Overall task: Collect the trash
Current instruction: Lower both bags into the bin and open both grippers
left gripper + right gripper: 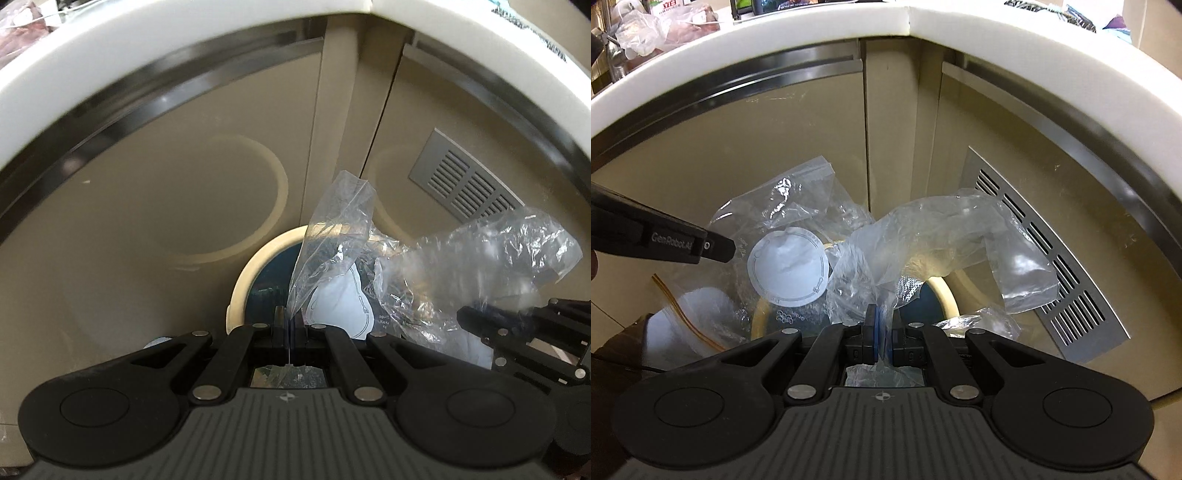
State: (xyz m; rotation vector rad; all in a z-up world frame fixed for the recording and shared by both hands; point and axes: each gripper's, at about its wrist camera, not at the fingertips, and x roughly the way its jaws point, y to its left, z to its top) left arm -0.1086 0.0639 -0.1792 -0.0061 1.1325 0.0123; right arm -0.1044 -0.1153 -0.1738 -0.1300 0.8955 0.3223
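Note:
My left gripper (pixel 290 315) is shut on the edge of a clear plastic bag (pixel 334 221) with a round white label (pixel 332 306) inside. The bag hangs over a round bin (pixel 242 275) with a cream rim and a dark inside. My right gripper (pixel 882 319) is shut on a crumpled clear wrapper (pixel 942 236) above the same bin (pixel 948 295). In the right wrist view the left gripper (pixel 726 251) comes in from the left, holding the bag (pixel 798 192) with its label (pixel 788 267). The right gripper (pixel 467 315) and its wrapper (pixel 498 254) show at the right of the left wrist view.
Beige cabinet doors stand close behind the bin, with a grey vent grille (pixel 1052 258) on the right door. A white counter edge (pixel 701 48) arches overhead, with cluttered bags (pixel 642 33) on top. A zip bag with an orange strip (pixel 687 317) lies at lower left.

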